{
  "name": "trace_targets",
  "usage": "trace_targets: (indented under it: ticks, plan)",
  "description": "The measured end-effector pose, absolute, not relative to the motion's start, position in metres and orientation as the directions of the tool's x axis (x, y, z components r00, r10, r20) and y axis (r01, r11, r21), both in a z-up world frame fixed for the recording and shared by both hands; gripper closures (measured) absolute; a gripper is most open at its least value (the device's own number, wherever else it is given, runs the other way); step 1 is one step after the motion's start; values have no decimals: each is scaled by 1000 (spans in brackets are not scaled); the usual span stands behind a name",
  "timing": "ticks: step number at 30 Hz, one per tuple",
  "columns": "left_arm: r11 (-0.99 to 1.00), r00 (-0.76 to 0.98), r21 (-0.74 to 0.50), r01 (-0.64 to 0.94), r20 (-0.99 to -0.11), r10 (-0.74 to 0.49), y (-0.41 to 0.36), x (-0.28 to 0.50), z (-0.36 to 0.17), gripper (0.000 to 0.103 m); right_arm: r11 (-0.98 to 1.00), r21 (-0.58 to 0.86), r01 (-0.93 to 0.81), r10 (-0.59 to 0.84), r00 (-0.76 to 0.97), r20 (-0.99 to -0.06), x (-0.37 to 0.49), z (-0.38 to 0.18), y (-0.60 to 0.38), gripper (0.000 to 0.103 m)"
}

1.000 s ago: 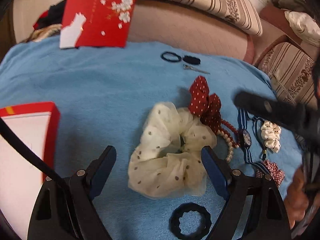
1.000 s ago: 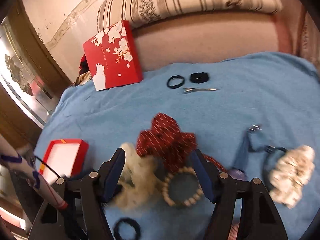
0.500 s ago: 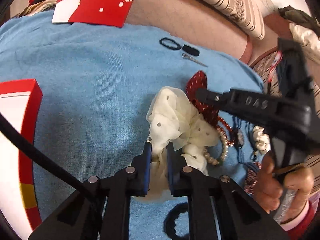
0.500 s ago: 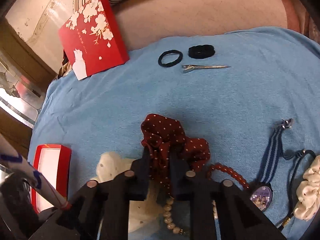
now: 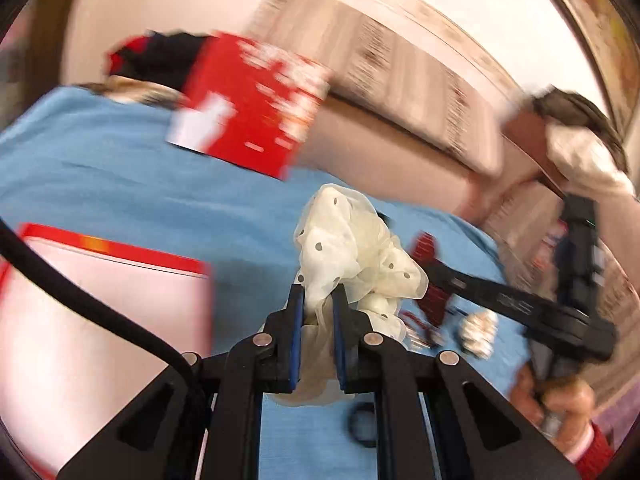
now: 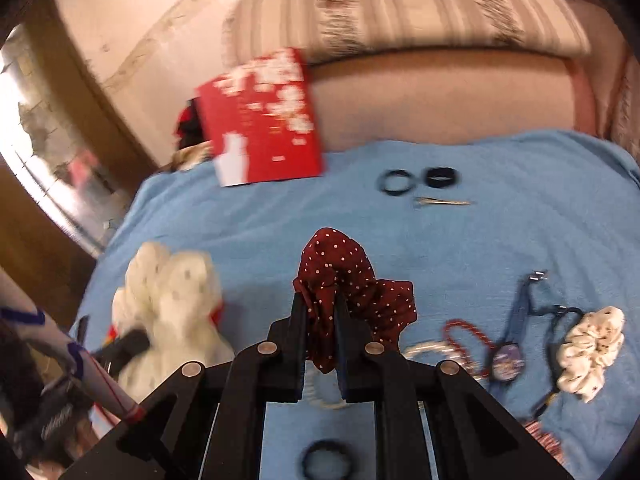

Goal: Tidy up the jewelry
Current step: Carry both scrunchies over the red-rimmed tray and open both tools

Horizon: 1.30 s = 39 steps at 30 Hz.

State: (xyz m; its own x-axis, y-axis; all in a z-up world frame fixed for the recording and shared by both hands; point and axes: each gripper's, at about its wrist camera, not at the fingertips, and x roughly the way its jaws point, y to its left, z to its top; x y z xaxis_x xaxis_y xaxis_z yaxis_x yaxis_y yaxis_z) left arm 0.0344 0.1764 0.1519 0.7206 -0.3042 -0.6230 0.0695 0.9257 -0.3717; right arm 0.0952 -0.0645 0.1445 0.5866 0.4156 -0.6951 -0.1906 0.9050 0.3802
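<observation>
Left wrist view: the left gripper [image 5: 317, 300] is clenched on a cream sheer polka-dot scrunchie [image 5: 352, 256], held above the blue towel-covered surface [image 5: 120, 184] near its left edge. The right gripper [image 6: 321, 308] pinches a dark red white-dotted fabric scrunchie [image 6: 352, 280] over the surface's middle, its jaws having just closed.

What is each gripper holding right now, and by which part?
Left gripper pinches the cream dotted scrunchie by its near, lower folds; right gripper pinches the dark red dotted scrunchie by its near edge.
</observation>
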Motion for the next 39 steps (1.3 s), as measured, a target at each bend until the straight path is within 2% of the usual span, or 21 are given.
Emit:
trace_targets:
  ticks: [7, 11, 20, 23, 26, 29, 31, 33, 37, 39]
  plan:
    - [946, 722, -255, -201, -691, -32, 278, 25, 138, 90, 871, 337, -358, 486, 521, -701, 82, 158, 42, 90]
    - [927, 684, -215, -308, -727, 58, 325, 33, 118, 90, 862, 284, -420, 477, 482, -735, 84, 145, 103, 90]
    - [884, 602, -181, -431, -787, 132, 386, 67, 72, 89, 863, 176, -474, 404, 436, -805, 104, 104, 187, 90]
    - [880, 592, -155, -450, -789, 163, 389, 67, 70, 85, 874, 132, -469, 360, 440, -823, 114, 86, 204, 90]
    - [864, 587, -156, -479, -789, 183, 398, 66, 68, 75, 880, 113, -462, 335, 433, -837, 120, 73, 212, 90]
    - [849, 593, -193, -492, -789, 164, 406, 61, 69, 68, 884, 103, -455, 318, 427, -846, 124, 64, 215, 83]
    - [841, 601, -215, -496, -784, 155, 407, 58, 72, 57, 889, 114, -443, 321, 428, -845, 123, 65, 212, 67]
    - [835, 615, -229, -501, -772, 158, 407, 52, 78, 50, 890, 145, -432, 344, 430, -835, 120, 72, 205, 56]
    - [827, 644, -267, -494, -752, 142, 405, 42, 88, 44, 885, 174, -431, 386, 475, -791, 101, 99, 182, 43]
    - [826, 655, -275, -491, -743, 142, 403, 36, 93, 43, 893, 169, -418, 379, 495, -782, 90, 108, 167, 42]
